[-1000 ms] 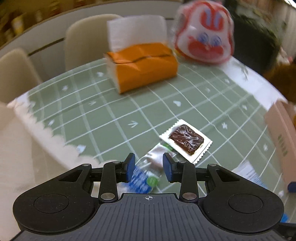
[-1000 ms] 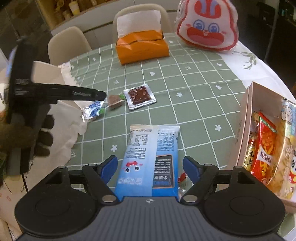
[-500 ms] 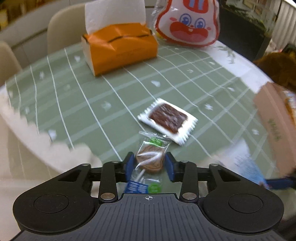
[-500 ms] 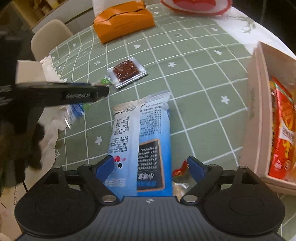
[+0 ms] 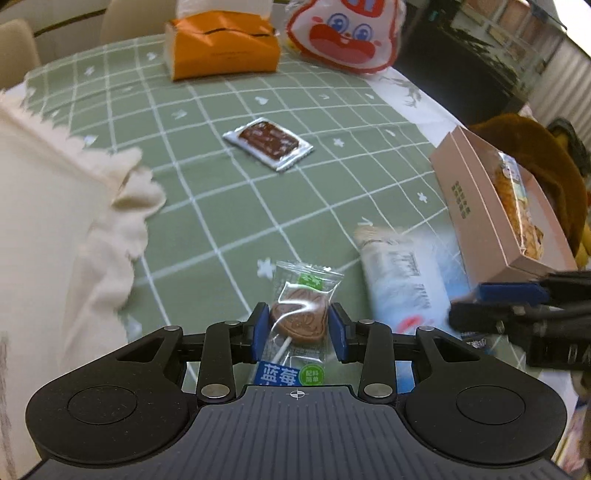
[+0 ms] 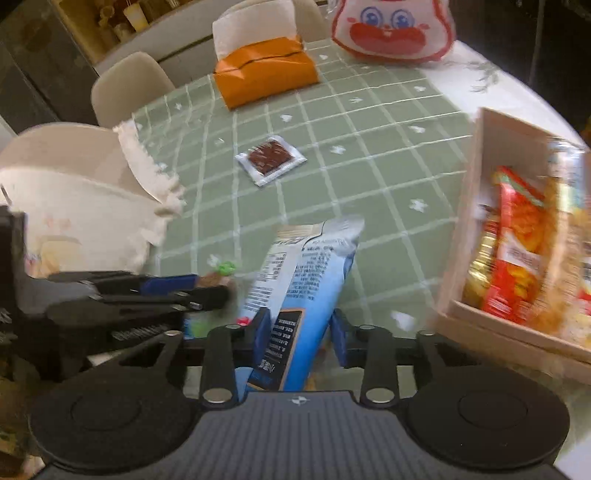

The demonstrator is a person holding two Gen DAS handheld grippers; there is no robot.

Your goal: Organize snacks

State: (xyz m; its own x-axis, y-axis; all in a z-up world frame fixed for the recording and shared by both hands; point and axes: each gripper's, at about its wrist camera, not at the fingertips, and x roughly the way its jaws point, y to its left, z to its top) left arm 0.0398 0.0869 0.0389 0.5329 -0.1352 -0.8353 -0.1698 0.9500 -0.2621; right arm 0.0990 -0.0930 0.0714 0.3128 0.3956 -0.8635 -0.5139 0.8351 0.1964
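A: Green checked tablecloth [image 5: 229, 206] on the dining table, orange tissue box [image 5: 221, 44] and a cartoon-face bag [image 5: 343, 33] at the far end. What do we hold?

B: Our left gripper [image 5: 297, 332] is clamped on the wrapped lollipop [image 5: 301, 317], off the cloth now; a second ago it lay on the table ahead of the pads.

A: And the right side?

B: Our right gripper [image 6: 299, 336] has just been closing: jaws that stood wide around the blue snack packet [image 6: 306, 280] now pinch it, and the packet is tipped up instead of lying flat.

A: So both pickups done?

B: We'd say so. Next is dropping them in the pink cardboard box [image 6: 476, 221] on our right, already holding a red snack bag [image 6: 517, 243].

A: Anything left out?

B: The chocolate wafer pack [image 6: 271, 158] mid-table, well apart from both grippers. Our two tools sit close together, so we could bump when moving to the box.
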